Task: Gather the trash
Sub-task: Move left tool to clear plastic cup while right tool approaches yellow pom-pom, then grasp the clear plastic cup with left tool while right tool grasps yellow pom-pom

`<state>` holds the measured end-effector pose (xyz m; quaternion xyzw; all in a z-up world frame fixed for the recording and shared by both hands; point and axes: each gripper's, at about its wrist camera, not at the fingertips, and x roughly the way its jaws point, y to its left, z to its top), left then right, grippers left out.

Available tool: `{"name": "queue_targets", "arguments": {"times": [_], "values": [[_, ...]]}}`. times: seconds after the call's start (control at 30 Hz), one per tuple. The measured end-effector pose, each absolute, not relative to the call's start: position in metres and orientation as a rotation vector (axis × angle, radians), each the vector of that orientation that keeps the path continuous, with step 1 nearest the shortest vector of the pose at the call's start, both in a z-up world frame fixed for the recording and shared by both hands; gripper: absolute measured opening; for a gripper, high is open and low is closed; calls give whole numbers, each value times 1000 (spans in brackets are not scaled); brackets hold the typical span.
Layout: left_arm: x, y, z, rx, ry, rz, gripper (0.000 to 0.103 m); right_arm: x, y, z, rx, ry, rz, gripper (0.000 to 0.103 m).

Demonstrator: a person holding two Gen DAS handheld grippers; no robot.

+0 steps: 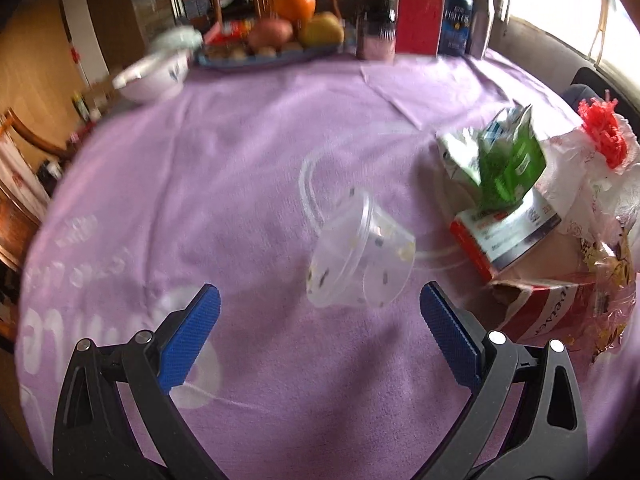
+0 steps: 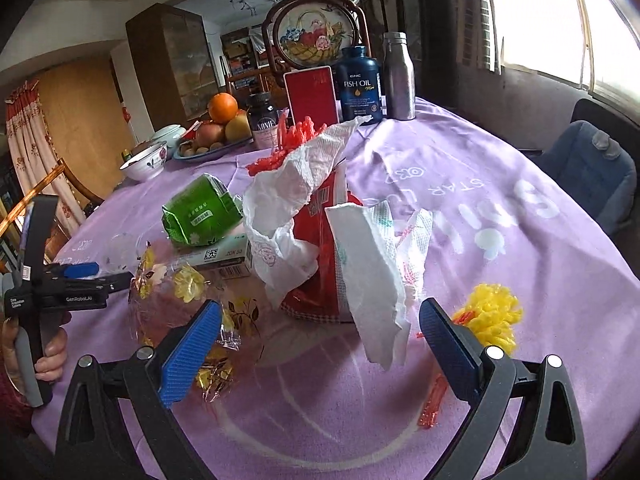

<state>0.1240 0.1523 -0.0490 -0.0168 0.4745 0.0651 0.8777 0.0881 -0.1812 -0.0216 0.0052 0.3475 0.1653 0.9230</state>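
Directly ahead of the left gripper (image 1: pixel 320 300), whose blue-padded fingers stand wide apart and hold nothing, a clear plastic cup (image 1: pixel 358 258) lies tipped on its side on a purple tablecloth (image 1: pixel 200 168), its mouth turned toward the camera and small specks stuck to its walls. To the right of the cup sits a heap of trash: a crumpled green packet (image 1: pixel 506 160) resting on a small red and white box (image 1: pixel 504 236), white paper towel (image 1: pixel 576 184) with a tuft of red plastic netting (image 1: pixel 604 132) on top, and a red bag (image 1: pixel 548 308) nearest the camera. At the far edge of the table are a white bowl (image 1: pixel 154 74) and a plate of fruit (image 1: pixel 288 28) topped by an orange. From the right wrist view, the right gripper (image 2: pixel 320 320) also stands wide open and empty, hovering just short of the same heap. Here a white paper towel (image 2: pixel 372 264) drapes over a red bag (image 2: pixel 320 248), with the green packet (image 2: pixel 200 216) behind on the left and a crinkled clear wrapper with yellow flowers (image 2: pixel 188 300) close to the left finger. A ball of yellow netting (image 2: pixel 494 316) lies beside the right finger. Farther back stand a dark blue fish oil bottle (image 2: pixel 358 84), a silver bottle (image 2: pixel 398 76) and a red card (image 2: pixel 312 94). The left gripper shows at the left edge of this view, held in a hand (image 2: pixel 50 350)
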Motion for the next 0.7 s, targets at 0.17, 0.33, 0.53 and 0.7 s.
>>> {"name": "queue_targets", "arguments": {"times": [0.17, 0.33, 0.53, 0.7], "values": [[125, 150, -53, -42, 1011, 133, 96, 87, -182, -21, 10, 710, 321, 97], [126, 150, -53, -47, 1005, 133, 98, 85, -185, -20, 13, 692, 307, 97], [129, 154, -53, -45, 1006, 117, 97, 89, -182, -22, 5, 715, 320, 97], [127, 158, -34, -15, 884, 168, 97, 88, -183, -22, 7, 713, 328, 97]]}}
